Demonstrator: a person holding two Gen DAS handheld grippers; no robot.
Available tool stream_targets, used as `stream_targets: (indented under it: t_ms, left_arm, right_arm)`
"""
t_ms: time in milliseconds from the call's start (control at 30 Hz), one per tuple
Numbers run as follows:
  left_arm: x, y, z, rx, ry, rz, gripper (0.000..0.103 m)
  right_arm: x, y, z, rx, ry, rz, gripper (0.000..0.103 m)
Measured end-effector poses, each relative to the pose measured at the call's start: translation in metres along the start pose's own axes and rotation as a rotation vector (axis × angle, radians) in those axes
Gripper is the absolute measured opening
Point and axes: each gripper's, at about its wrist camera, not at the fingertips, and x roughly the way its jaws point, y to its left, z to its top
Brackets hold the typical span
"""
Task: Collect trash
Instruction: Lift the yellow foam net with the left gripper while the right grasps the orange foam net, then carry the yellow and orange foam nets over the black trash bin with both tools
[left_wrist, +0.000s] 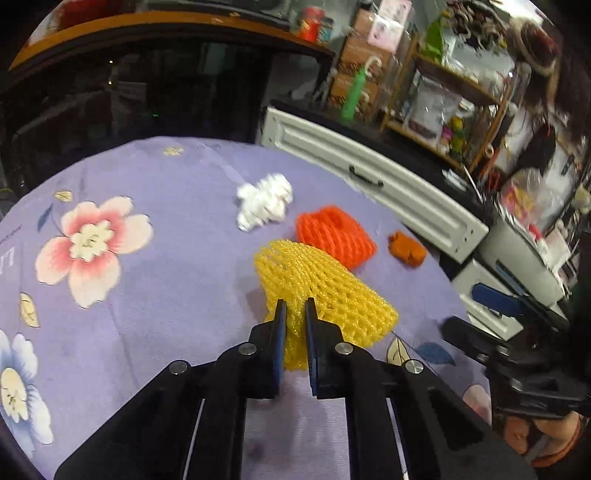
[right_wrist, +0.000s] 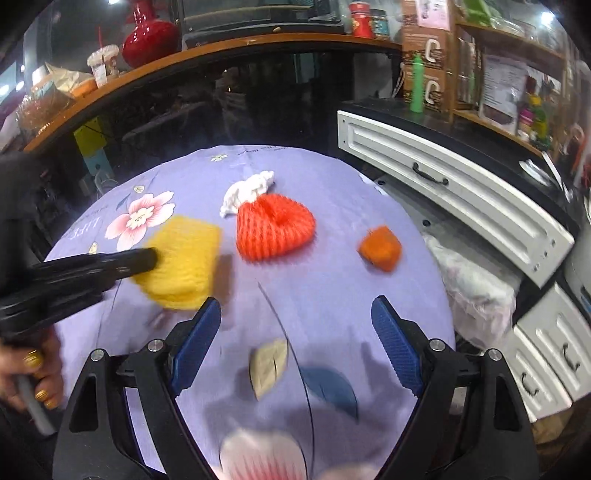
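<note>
A worktop (left_wrist: 155, 295) draped in a lilac floral cloth carries four pieces of litter, none yet cleared away by the look of it. The yellow foam net (left_wrist: 325, 291), largest of the lot, sits nearest the person, and the left gripper (left_wrist: 295, 306) has its jaws drawn in on the net's near edge, pinching the mesh between the pads. Beyond it lies the orange foam net (right_wrist: 275, 230), untouched, with the crumpled white tissue (right_wrist: 245, 192) just behind and touching it. A small orange scrap (right_wrist: 380, 248) rests apart near the worktop's right edge. The right gripper (right_wrist: 295, 328) hovers over bare cloth, jaws spread wide with nothing between them. Judged from this, collection has only begun: one item gripped, three still to gather.
</note>
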Motion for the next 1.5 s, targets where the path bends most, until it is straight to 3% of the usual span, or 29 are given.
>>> stream_targets:
  t_ms: [333,567,633,767,833,933,1167,1300,1500]
  left_arm:
    - [-0.040,0.023,0.018,-0.009,-0.164,0.203,0.010]
    - [-0.032,0.035,0.022,-0.042,-0.151,0.214,0.010]
    - [-0.032,0.035,0.020,-0.044,-0.151,0.211,0.010]
    - [-0.031,0.035,0.018,-0.041,-0.148,0.213,0.010]
    - [-0.030,0.034,0.017,-0.043,-0.149,0.216,0.010]
    - [-0.030,0.032,0.016,-0.036,-0.153,0.220,0.010]
    - [-0.030,0.023,0.013,-0.011,-0.157,0.210,0.010]
    - [-0.030,0.009,0.010,0.012,-0.153,0.168,0.010]
    - [-0.036,-0.029,-0.007,0.075,-0.141,0.111,0.010]
  right_arm:
    - [0.074,0.034,0.048,-0.052,0.105,-0.018,0.083]
    - [0.113,0.052,0.055,-0.113,0.161,-0.104,0.082]
    - [0.121,0.055,0.054,-0.137,0.177,-0.133,0.063]
    - [0.125,0.057,0.050,-0.166,0.180,-0.169,0.042]
    - [0.117,0.058,0.047,-0.182,0.163,-0.168,0.030]
    - [0.094,0.057,0.042,-0.166,0.125,-0.127,0.024]
    - [0.017,0.048,0.007,-0.134,0.034,-0.054,0.024]
    - [-0.038,0.032,-0.020,-0.074,-0.014,-0.014,0.024]
    - [-0.111,0.009,-0.069,-0.038,-0.084,-0.030,0.024]
